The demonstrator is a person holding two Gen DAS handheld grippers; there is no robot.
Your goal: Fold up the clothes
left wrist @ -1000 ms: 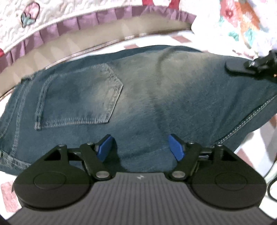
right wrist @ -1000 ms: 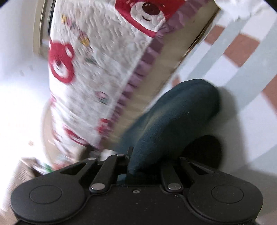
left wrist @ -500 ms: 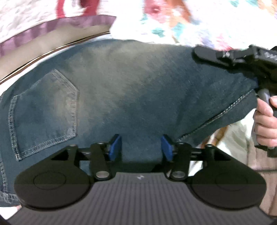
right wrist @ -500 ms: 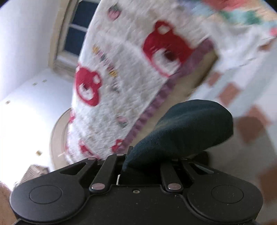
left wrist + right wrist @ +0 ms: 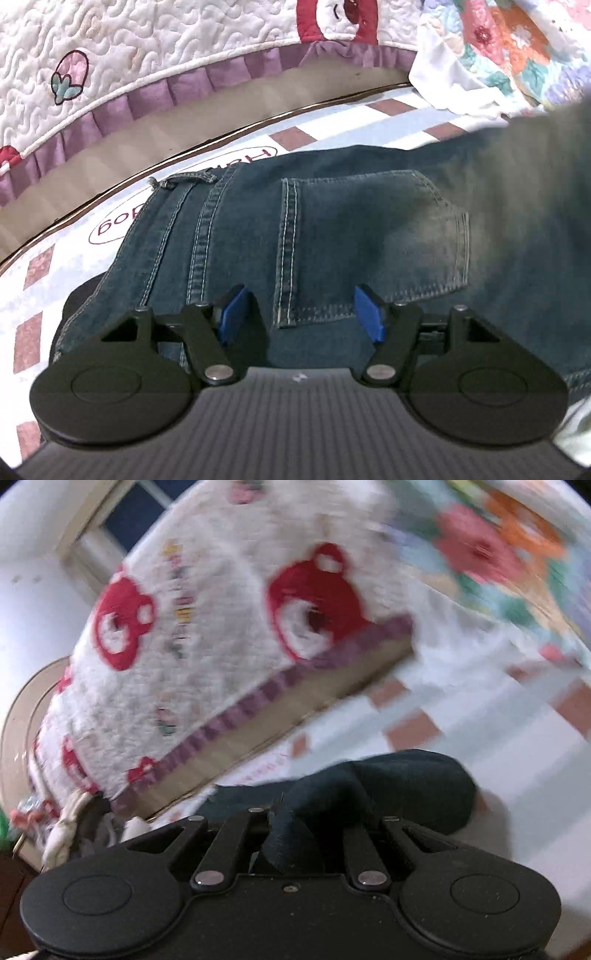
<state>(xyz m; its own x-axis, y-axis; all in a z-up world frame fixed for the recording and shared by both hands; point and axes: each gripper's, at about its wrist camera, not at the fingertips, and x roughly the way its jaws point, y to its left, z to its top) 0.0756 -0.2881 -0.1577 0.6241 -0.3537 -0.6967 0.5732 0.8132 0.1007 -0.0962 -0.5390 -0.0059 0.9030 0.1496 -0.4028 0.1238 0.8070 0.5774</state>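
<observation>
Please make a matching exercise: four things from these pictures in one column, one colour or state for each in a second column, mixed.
1. left hand-held gripper
2. right hand-held gripper
3. ruffled trim of the quilted bear-print cover
4. back pocket of the dark blue denim jeans

a. purple
b. pale stitching
c. open
d. shut on denim

Pairs: 1-c, 2-d, 3-a, 4-b

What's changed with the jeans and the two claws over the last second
The left claw slid along the jeans toward the waistband. The right claw tilted upward with its denim fold. Unchanged: left claw open above the denim, right claw shut on it.
</observation>
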